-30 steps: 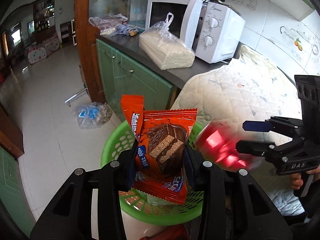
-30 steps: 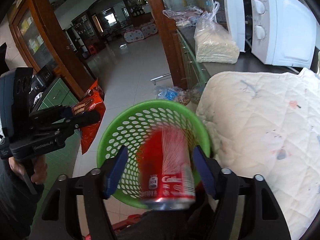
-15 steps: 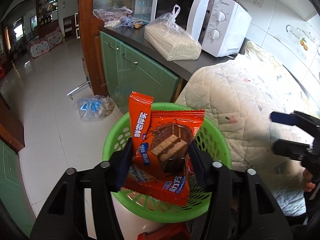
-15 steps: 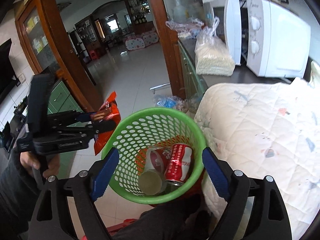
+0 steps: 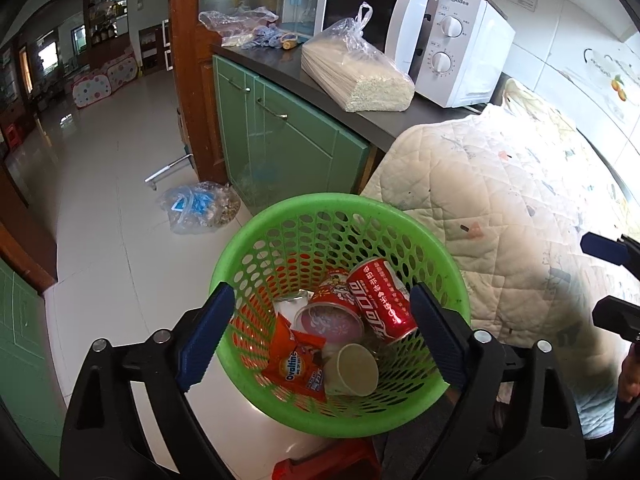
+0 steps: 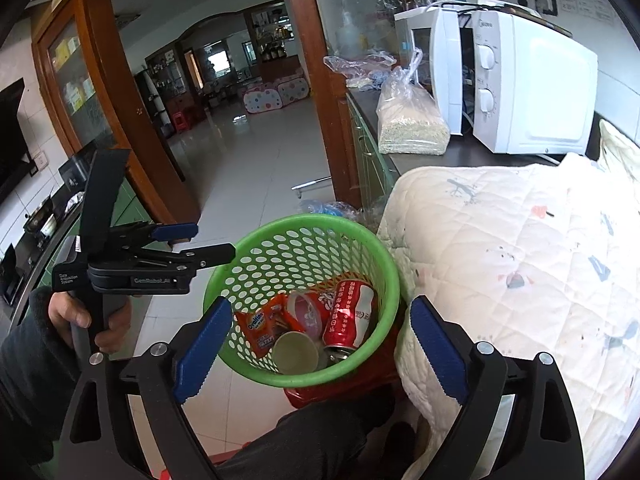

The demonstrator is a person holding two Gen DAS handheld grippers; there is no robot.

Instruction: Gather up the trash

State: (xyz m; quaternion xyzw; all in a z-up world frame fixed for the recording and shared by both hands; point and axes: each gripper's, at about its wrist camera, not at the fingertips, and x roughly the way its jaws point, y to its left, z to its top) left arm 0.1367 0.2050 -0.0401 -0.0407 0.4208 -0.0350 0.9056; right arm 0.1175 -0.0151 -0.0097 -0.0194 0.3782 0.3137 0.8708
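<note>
Both of my tools are empty. The left gripper (image 5: 320, 334) has just been opening and stands spread above the green basket (image 5: 280, 216) with nothing between its pads; the right gripper (image 6: 320, 350) has also just been widening and hangs bare over the same rim. Inside lie the red cola can (image 5: 380, 304), the Ovaltine wrapper (image 5: 294, 364), a paper cup (image 5: 354, 368) and a red-printed tub (image 5: 330, 312). I judge this load done. The plastic bag (image 5: 198, 208) on the floor near the green cabinet may be left.
</note>
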